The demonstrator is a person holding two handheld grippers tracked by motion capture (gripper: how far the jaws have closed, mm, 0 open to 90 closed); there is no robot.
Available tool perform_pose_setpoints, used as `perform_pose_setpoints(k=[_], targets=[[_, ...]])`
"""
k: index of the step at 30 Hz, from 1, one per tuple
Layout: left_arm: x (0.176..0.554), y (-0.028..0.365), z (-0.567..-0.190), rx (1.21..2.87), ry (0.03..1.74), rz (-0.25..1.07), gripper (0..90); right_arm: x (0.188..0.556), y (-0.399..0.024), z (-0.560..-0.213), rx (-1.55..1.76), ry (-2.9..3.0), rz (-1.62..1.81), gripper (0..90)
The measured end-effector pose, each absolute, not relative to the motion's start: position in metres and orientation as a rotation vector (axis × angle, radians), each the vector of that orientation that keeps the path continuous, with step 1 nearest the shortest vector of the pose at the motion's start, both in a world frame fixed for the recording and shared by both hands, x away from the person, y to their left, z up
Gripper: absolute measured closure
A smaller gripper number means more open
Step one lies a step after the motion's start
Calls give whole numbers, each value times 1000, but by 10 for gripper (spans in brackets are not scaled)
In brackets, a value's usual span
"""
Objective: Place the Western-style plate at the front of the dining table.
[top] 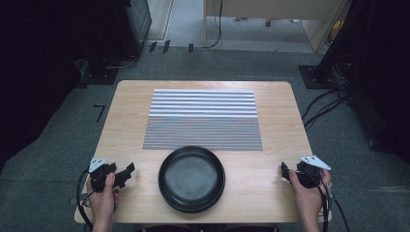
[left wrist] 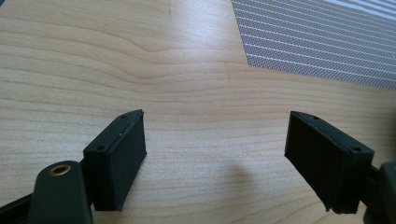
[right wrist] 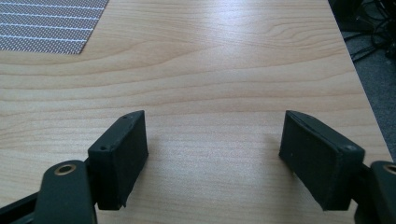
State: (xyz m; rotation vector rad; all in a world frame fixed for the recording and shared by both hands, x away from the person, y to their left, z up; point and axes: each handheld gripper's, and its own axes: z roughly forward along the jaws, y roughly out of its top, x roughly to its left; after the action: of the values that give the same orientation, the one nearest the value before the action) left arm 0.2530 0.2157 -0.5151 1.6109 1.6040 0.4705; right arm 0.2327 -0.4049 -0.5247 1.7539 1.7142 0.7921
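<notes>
The left gripper (top: 126, 173) sits low over the wood just to the left of the black plate (top: 191, 179), its jaws spread wide with nothing between them; the left gripper view confirms this, with bare grain showing in the gap between the two black pads (left wrist: 122, 154). The right gripper (top: 286, 172) rests at the plate's right, a little farther off than the left one, and its jaws are likewise spread and empty, its own view looking along open wood toward the table's far right edge. Each tool is held in a hand (top: 103, 195) coming in from the near side, so the two flank the plate without touching it. The plate itself lies flat near the front edge of the wooden table (top: 130, 121), midway between the grippers; its rim looks doubled in the high view, so it may be a stack of two, though I cannot tell for certain. Just beyond the plate, its near edge close to the far rim, lies a grey striped placemat (top: 203, 121), with nothing on it. Judged from this, the handling has not yet begun: no grasp is made, the plate is unmoved, and the mat, a likely place for it, waits. Reaching in, gripping the rim and lifting are all left to do.
</notes>
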Motion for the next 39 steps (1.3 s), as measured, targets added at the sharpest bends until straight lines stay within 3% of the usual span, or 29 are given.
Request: perform_pose_setpoints(k=[3,11,39], targets=[[253,217,-514,1605,1604,448,200,234,-406,-525,1783,1696,769,117],[254,215,-511,1593,1594,435,199,232,-403,-520,1829,1635,835,165],[251,181,-495,1614,1465,363,197,227,-360,-480,1727,1650,1056,171]])
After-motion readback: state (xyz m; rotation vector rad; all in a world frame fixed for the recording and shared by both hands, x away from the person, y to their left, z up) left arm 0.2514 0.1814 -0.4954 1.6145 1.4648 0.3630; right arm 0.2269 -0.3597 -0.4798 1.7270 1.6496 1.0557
